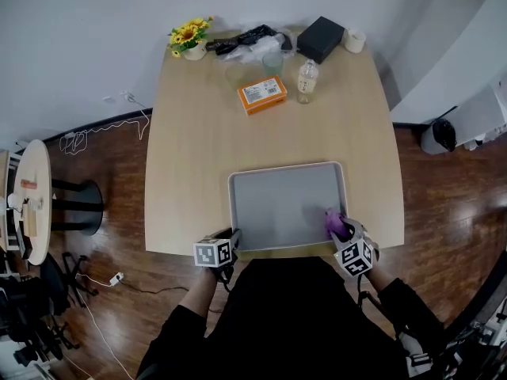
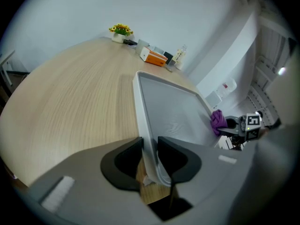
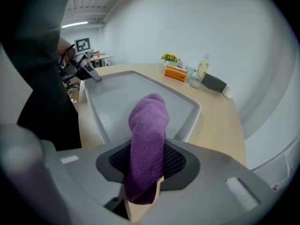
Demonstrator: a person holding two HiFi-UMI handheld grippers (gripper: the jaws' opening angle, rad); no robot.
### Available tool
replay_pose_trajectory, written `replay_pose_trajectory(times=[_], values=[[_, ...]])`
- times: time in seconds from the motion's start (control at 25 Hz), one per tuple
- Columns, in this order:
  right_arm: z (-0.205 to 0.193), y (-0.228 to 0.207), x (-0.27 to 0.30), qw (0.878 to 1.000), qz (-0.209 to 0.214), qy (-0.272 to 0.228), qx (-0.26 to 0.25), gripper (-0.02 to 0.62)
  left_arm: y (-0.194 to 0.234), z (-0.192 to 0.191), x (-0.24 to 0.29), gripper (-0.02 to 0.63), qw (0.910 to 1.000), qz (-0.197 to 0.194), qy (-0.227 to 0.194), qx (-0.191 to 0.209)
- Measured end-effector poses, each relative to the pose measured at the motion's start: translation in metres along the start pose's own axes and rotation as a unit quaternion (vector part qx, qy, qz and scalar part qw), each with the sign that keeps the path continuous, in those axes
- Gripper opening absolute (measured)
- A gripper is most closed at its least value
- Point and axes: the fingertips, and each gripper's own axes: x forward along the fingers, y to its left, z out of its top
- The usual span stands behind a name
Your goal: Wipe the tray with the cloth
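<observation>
My left gripper [image 2: 150,148] has its jaws clenched on the near-left rim of the tray [image 1: 277,204], pinning it to the counter [image 1: 198,125]. My right gripper [image 3: 149,159] grasps the purple cloth [image 3: 149,121] at the near-right corner. I judge wiping is just starting, so next I press down and sweep across.

Pale wood table [image 1: 198,133] against plain white wall [image 1: 87,22], dark plank floor [image 1: 447,212] around it, small round side table [image 1: 36,182] at left, white cable [image 1: 107,125] trailing on floor.

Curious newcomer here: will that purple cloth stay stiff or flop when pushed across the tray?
Probably floppy: the purple cloth bulges, folded, from the right gripper. Its nubby weave likely drags rather than slips on the tray.
</observation>
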Motion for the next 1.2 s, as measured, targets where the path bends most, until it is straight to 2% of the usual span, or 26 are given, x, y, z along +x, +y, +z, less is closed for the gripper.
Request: replay_pose_trajectory(times=[0.16, 0.32, 0.48, 0.6, 0.76, 0.88, 1.04, 1.2], values=[[0.013, -0.019, 0.014, 0.999, -0.012, -0.023, -0.025, 0.135, 0.000, 0.002, 0.002, 0.091, 1.0000, 0.004, -0.004, -0.005], [0.047, -0.070, 0.049, 0.998, -0.040, -0.035, -0.035, 0.135, -0.003, -0.005, 0.004, 0.092, 1.0000, 0.000, 0.002, -0.008], [0.095, -0.119, 0.089, 0.997, -0.057, -0.026, -0.043, 0.135, 0.000, -0.001, 0.002, 0.092, 0.9998, -0.007, -0.006, -0.020], [0.110, -0.126, 0.097, 0.997, -0.058, -0.020, -0.051, 0.133, 0.000, 0.000, 0.002, 0.094, 0.9992, -0.015, -0.011, -0.035], [0.105, -0.105, 0.087, 0.998, -0.052, -0.025, -0.040, 0.133, 0.001, 0.000, 0.000, 0.094, 0.9990, -0.016, -0.018, -0.039], [0.093, -0.057, 0.069, 0.997, -0.015, -0.039, -0.071, 0.133, 0.002, 0.001, -0.001, 0.094, 0.9990, -0.016, -0.019, -0.038], [0.064, 0.022, 0.038, 0.989, 0.049, -0.058, -0.129, 0.133, 0.003, 0.001, -0.001, 0.095, 0.9989, -0.018, -0.021, -0.038], [0.044, 0.057, 0.018, 0.987, 0.071, -0.064, -0.128, 0.129, 0.002, 0.001, 0.000, 0.097, 0.9991, -0.017, -0.016, -0.036]])
